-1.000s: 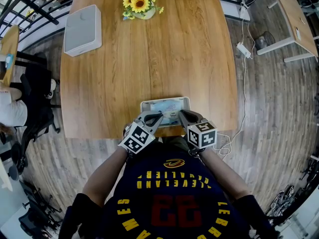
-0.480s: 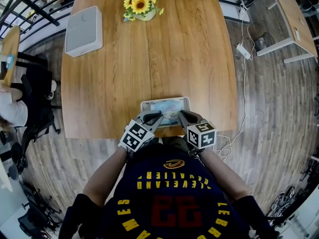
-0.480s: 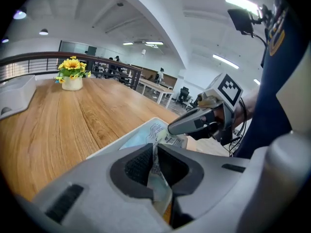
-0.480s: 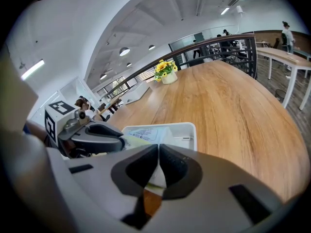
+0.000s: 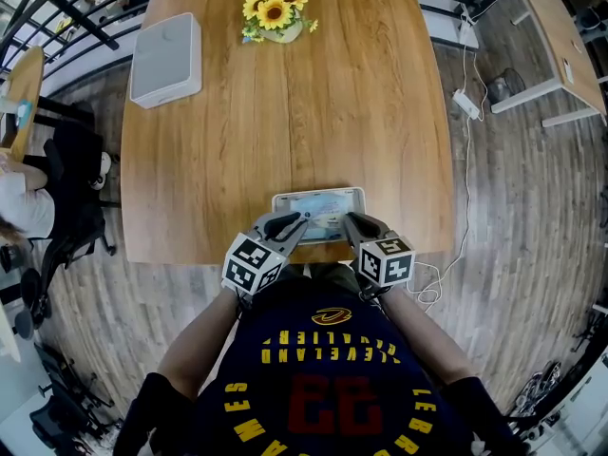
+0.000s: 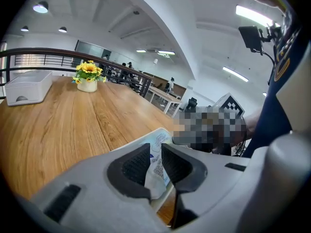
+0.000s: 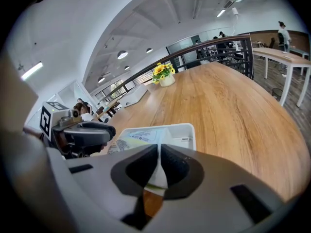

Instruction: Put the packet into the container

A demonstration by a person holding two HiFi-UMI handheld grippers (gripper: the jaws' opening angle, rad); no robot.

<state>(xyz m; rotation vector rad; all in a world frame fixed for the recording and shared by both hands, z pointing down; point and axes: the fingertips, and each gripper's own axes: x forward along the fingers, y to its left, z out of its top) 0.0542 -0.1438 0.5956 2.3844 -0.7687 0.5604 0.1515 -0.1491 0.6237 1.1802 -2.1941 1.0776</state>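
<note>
White container [image 5: 279, 197] holds the packet [image 5: 319, 211], left gripper [image 5: 300, 221] and right gripper [image 5: 349, 220] pinching it.

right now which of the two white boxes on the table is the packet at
The open container at the near table edge: the packet lies across it. The other white box sits alone at the far left corner.

pale printed packet [image 5: 319, 214], lying in white container [image 5: 318, 194]

The jersey [image 5: 323, 378] reads CLEVELAND CAVALIERS and the number 23.
</note>
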